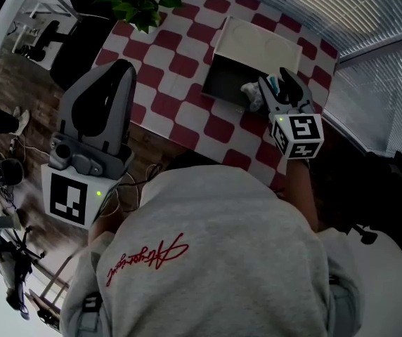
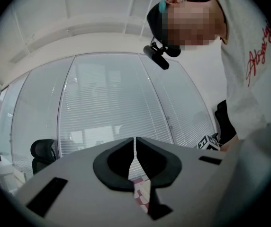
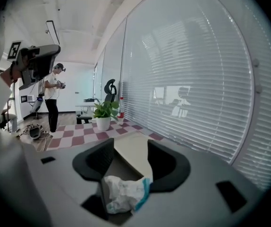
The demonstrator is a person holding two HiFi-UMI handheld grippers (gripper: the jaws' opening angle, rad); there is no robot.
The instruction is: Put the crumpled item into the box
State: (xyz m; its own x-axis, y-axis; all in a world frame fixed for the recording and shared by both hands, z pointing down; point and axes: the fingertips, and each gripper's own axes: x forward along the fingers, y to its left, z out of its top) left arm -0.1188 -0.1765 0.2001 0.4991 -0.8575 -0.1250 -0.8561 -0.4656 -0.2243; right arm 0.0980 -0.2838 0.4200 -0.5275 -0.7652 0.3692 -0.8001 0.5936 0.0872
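Right gripper (image 3: pixel 130 148) is pinching the crumpled item (image 3: pixel 123 193), a white wad with a blue-green edge. The wad is sitting low between the two jaws and touching both, while the jaw tips above it are standing apart. Left gripper (image 2: pixel 135 143) is being held up and off to the person's left, away from the table. Its jaws are pressing together at the tips with nothing between them, and they are pointing toward the window blinds (image 2: pixel 116 103).

In the head view the person's grey sweatshirt (image 1: pixel 208 258) is filling the lower half. Beyond it the table (image 1: pixel 180 62), under a red and white checked cloth, is taking up the upper middle. On the cloth the box (image 1: pixel 225 83) is lying open and showing a dark inside, with its white lid (image 1: pixel 257 44) lying back on the far side. The right gripper is hovering at the box's near right corner, so the wad is hanging just over that corner. At the far end of the table a potted plant (image 1: pixel 141 2) is standing, well apart from the box.
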